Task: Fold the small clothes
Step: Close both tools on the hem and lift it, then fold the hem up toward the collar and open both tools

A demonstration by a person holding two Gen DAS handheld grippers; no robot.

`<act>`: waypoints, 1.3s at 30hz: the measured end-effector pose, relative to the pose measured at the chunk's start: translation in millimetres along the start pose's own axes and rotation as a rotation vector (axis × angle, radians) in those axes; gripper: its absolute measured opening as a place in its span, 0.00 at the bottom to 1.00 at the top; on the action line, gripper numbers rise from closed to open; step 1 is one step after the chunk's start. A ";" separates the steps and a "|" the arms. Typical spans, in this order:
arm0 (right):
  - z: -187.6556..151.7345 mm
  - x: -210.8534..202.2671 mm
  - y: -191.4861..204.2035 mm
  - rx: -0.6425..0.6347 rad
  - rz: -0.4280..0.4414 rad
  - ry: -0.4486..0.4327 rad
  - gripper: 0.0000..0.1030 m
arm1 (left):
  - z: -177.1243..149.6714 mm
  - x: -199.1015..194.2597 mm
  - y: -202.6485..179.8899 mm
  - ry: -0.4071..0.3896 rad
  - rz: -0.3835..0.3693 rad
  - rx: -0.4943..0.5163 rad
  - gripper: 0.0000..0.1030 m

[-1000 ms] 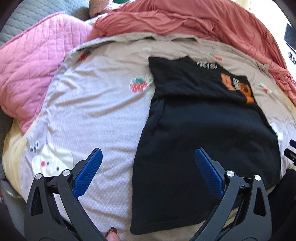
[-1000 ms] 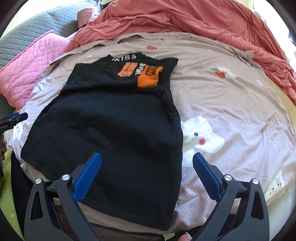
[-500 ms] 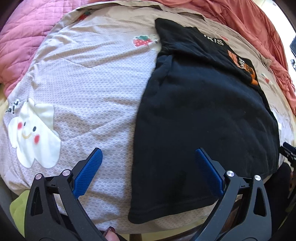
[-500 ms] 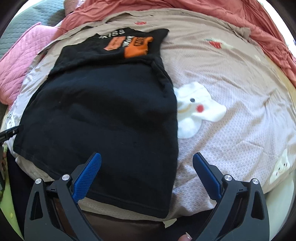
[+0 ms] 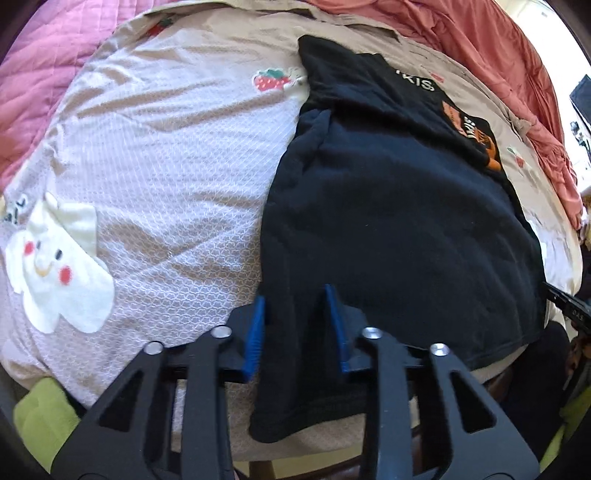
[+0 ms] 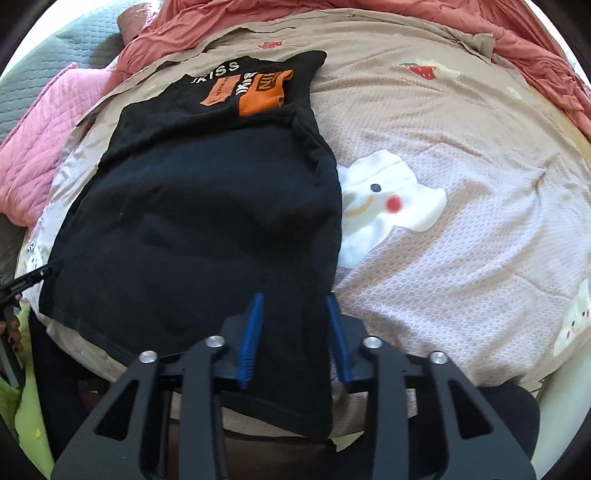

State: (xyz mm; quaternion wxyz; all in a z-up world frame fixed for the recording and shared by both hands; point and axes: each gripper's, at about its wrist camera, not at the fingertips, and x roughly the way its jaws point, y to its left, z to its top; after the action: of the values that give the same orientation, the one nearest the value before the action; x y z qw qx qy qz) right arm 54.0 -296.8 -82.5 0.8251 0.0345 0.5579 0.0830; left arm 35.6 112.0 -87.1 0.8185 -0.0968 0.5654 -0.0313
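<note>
Nearest the cameras, the left gripper (image 5: 295,325) and the right gripper (image 6: 293,332) have both just been closing, each with the near hem of the black T-shirt (image 5: 399,206) between its blue pads: the left at the shirt's left bottom corner, the right at its right bottom corner. The jaws stand narrow with dark cloth filling the gap; whether the pads already pinch it firmly is hard to tell, though it looks like a grip. The shirt lies flat on the beige bedspread (image 5: 177,155), its hem hanging a little over the bed's near edge. Farther off, the top part is already turned down over the body, showing the orange print (image 6: 258,92). Beyond lie a pink quilt (image 5: 40,74) and a red blanket (image 6: 369,14). One fold looks done; bringing the hem up to the top is probably next, with further folds left.
</note>
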 end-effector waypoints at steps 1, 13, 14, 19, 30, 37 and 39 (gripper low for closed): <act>-0.5 -0.6 0.6 -0.007 -0.005 0.000 0.29 | 0.1 -1.4 -1.9 0.002 0.002 0.013 0.15; -9.4 11.8 1.9 -0.015 0.005 0.098 0.41 | -10.7 11.2 -3.3 0.064 -0.031 0.028 0.28; -10.0 13.3 1.6 -0.014 0.016 0.106 0.41 | -11.5 11.2 -4.6 0.064 -0.026 0.035 0.28; -10.7 8.5 8.3 -0.049 0.038 0.098 0.15 | -11.8 6.1 -7.9 0.051 -0.024 0.053 0.05; 16.9 -34.4 -3.8 0.020 0.223 -0.102 0.09 | 23.5 -42.3 1.9 -0.097 -0.165 -0.007 0.03; 83.4 -47.5 -0.8 -0.035 0.213 -0.268 0.08 | 86.6 -50.3 -2.2 -0.211 -0.163 -0.025 0.03; 103.3 -42.5 -3.9 -0.035 0.182 -0.311 0.08 | 106.3 -45.6 0.9 -0.235 -0.163 -0.057 0.03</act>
State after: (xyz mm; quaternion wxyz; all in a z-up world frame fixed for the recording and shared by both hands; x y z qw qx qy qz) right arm 134.6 -304.4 -5.5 0.8910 0.0828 0.4165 0.1605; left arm 118.3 133.4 -9.1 0.8707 -0.1685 0.4566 -0.0703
